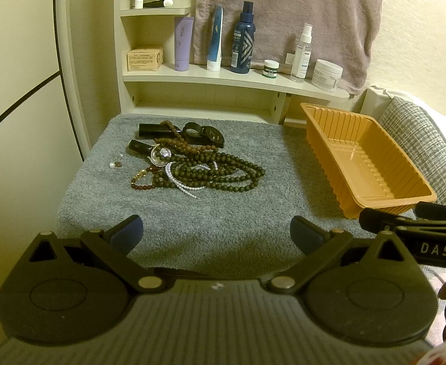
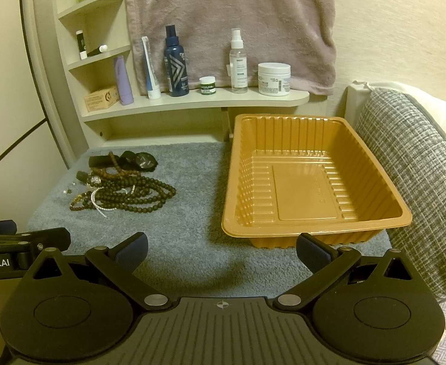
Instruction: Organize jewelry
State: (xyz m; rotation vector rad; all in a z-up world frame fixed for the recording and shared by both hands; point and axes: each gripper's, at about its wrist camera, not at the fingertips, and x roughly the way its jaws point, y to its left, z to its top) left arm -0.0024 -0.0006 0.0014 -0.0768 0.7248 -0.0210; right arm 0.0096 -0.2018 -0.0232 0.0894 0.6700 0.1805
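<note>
- Left gripper (image 1: pixel 216 232): jaws spread wide, holding nothing, poised above the near edge of the grey towel (image 1: pixel 168 222), short of the jewelry.
- Right gripper (image 2: pixel 222 249): jaws likewise apart and empty, just in front of the orange plastic tray (image 2: pixel 405 217).
- Jewelry pile (image 1: pixel 192 161): lies on the towel's left half, well apart from the tray — dark bead strands (image 1: pixel 223 176), a white pearl strand (image 1: pixel 177 182), a black watch (image 1: pixel 206 135) and a silver-faced watch (image 1: pixel 159 153) overlap one another.
- Loose pearl earring (image 1: pixel 112 165): sits separately, left of the pile.
- Tray: empty; no item transferred yet.
- Risk — tangling: lifting one strand likely drags its neighbours, dropping them short of the tray.
- Risk — small parts: the earring may sink into the towel pile and slip from the pads.
- Risk — tray shift: the light tray may slide if nudged.
</note>
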